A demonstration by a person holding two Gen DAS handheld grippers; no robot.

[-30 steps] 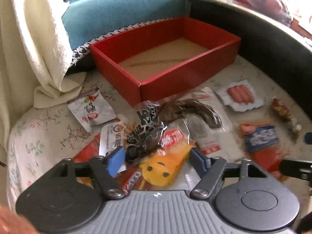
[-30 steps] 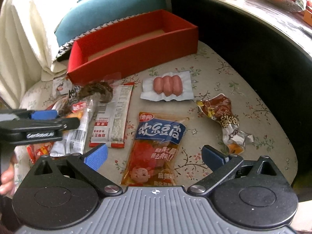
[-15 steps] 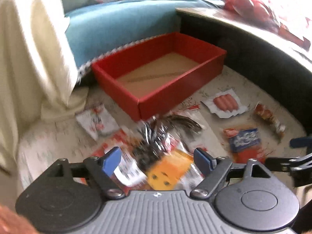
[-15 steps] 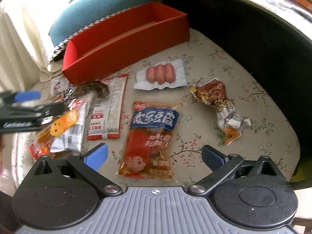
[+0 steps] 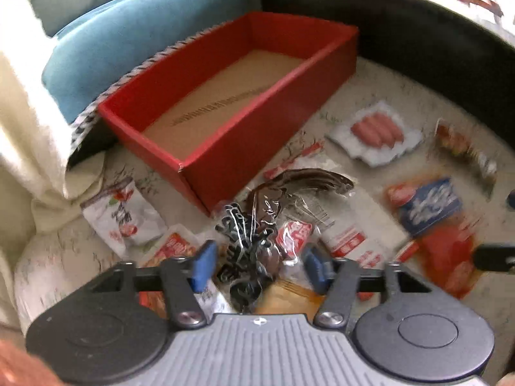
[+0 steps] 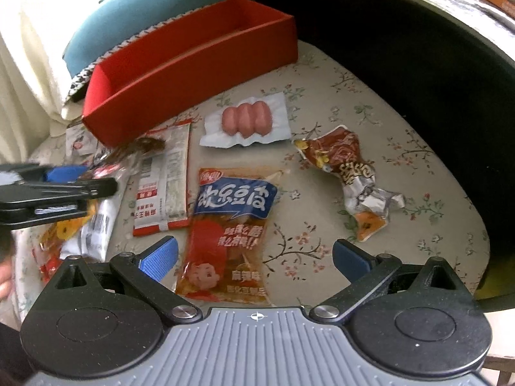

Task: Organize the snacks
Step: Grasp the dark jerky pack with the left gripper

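Your left gripper (image 5: 257,265) gapes over a crinkly black packet (image 5: 249,247) on the floral cloth (image 6: 370,103), gripping nothing. Your right gripper (image 6: 254,255) gapes wide and unladen; red box (image 6: 193,61) upper left, blue cushion (image 6: 151,6) behind.

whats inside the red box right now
Only the bare brown cardboard floor shows inside the open red cardboard box; no snacks are visible. The near wall covers a strip of floor at the front, so that part can't be checked.
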